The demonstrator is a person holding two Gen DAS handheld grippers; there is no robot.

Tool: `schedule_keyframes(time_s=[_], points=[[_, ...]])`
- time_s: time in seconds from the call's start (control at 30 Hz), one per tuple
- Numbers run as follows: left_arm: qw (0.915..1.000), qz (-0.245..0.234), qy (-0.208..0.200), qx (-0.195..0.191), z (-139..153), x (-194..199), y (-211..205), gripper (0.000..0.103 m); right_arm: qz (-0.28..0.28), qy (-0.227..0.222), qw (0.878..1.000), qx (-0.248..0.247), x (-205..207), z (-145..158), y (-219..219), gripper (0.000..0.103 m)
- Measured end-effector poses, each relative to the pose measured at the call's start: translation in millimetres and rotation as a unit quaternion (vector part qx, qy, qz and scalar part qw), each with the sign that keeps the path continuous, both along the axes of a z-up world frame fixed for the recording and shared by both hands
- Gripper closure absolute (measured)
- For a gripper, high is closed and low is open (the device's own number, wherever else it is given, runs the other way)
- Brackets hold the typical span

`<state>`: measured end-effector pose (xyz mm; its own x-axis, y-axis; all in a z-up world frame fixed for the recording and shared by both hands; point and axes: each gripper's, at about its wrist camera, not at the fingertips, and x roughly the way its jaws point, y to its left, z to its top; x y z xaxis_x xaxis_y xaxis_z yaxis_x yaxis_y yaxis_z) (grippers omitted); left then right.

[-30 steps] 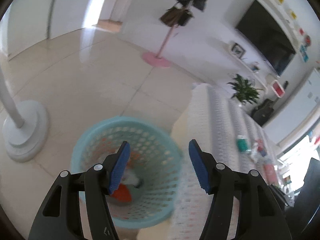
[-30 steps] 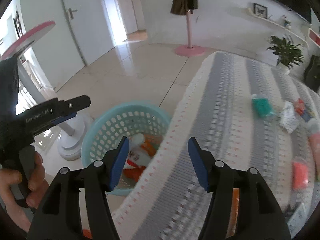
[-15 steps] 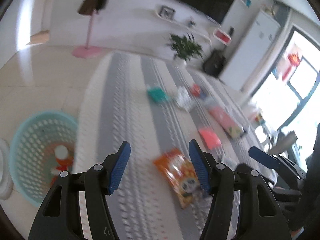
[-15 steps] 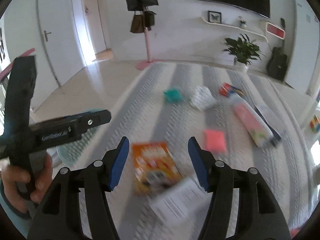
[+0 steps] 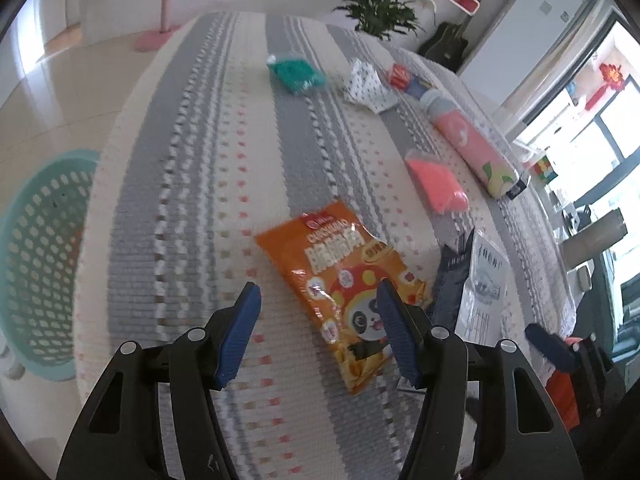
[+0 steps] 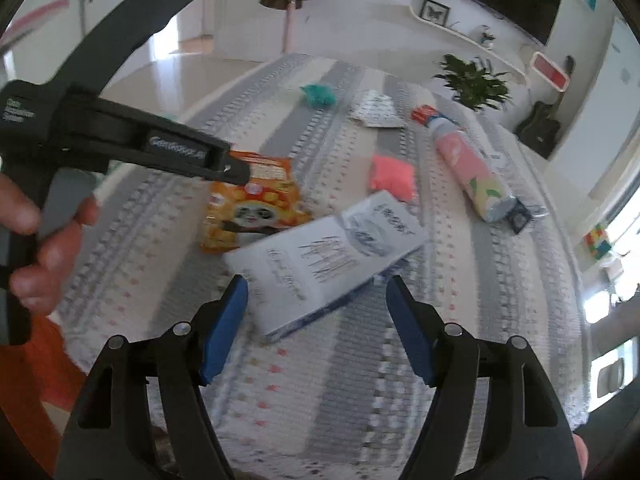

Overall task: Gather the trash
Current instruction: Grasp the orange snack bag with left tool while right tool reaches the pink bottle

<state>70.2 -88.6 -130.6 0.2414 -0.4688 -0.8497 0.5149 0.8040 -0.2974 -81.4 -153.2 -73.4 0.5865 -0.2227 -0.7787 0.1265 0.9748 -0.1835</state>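
Both grippers swung from the basket (image 5: pixel 40 264) over the cloth: left gripper (image 5: pixel 318 334) near orange snack bag (image 5: pixel 344 288), right gripper (image 6: pixel 316 328) near white packet (image 6: pixel 324 264), jaws wide apart, empty.

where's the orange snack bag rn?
The orange snack bag lies flat on the striped cloth, just ahead of the open left gripper, with the white packet beside it.

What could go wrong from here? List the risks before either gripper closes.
1. The white packet overlaps the orange snack bag, so the open left gripper may drag both.
2. The right gripper is open over the flat packet; its fingers may snag the knitted blanket instead.
3. The teal basket sits off the blanket's edge, so a loose grip could drop trash on the floor.
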Motion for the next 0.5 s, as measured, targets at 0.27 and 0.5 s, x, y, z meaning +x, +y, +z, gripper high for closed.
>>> schedule_keyframes(time_s=[0.27, 0.5], points=[[0.9992, -0.024, -0.013, 0.029, -9, -6, -24, 0.045, -0.106, 0.005, 0.994, 0.027, 1, 1, -73, 0.035], [0.9978, -0.026, -0.039, 0.048, -9, -8, -31, 0.094, -0.134, -0.028, 0.989, 0.063, 7, 21, -103, 0.035]])
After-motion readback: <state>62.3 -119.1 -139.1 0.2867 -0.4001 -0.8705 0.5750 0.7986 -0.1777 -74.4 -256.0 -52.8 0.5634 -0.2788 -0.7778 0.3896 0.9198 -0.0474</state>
